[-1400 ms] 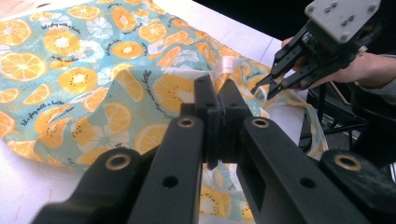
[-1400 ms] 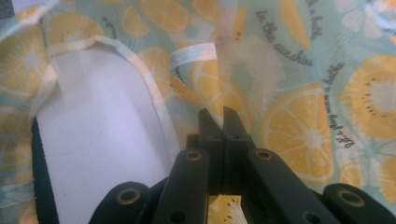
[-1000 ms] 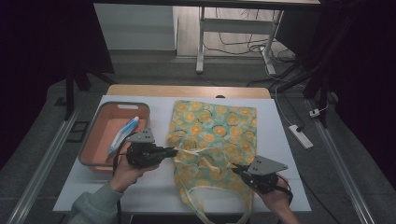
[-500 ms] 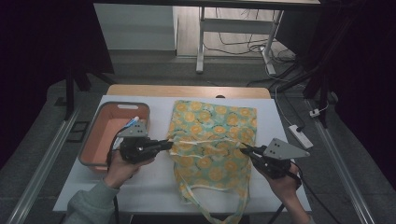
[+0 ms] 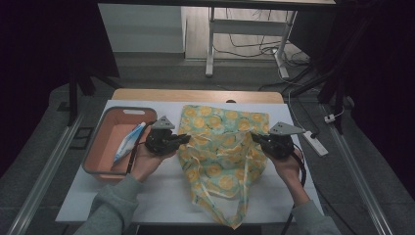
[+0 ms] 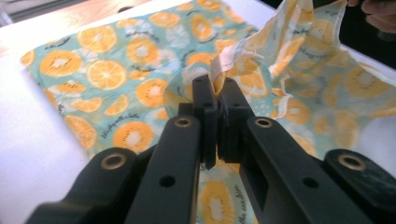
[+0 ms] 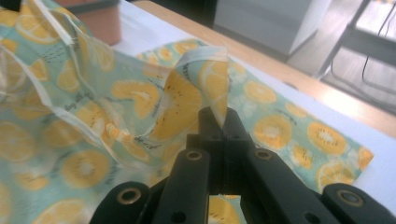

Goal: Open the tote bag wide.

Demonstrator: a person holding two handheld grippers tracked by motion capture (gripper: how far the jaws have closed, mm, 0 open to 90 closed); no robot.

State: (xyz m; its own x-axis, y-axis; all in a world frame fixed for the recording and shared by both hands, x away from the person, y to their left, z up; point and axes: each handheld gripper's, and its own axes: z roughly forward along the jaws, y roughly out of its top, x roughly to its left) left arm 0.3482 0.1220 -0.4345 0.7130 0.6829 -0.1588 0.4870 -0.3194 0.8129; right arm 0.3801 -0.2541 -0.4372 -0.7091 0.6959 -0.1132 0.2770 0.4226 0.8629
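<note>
A: Item one, the fruit-print bag (image 5: 222,147). Where does it lie?

B: At the middle of the white table (image 5: 161,196), long axis running from twelve o'clock at the far edge to six o'clock at the near edge, handles trailing toward six. The orange tray (image 5: 105,147) sits at its nine o'clock, apart from it, with a blue-and-white packet (image 5: 128,142) inside.

A: Item two, the left claw (image 5: 187,139).

B: At the bag's nine o'clock edge, pointing toward three. In the left gripper view (image 6: 217,93) the jaws stand all but together, pinching a fold of the mouth hem, which rises between the tips.

A: Item three, the right claw (image 5: 254,138).

B: At the bag's three o'clock edge, pointing toward nine. In the right gripper view (image 7: 223,116) the jaws are pressed closed on the opposite hem, a flap of cloth standing up from the tips.

A: The governing relation?

B: The two claws face each other across the bag's short axis, each equally close to its own side of the mouth. The upper layer is lifted between them; the lower layer stays flat on the table. Judged: the step in hand is opening the mouth, and a further move would draw the claws apart along the nine-to-three line.
</note>
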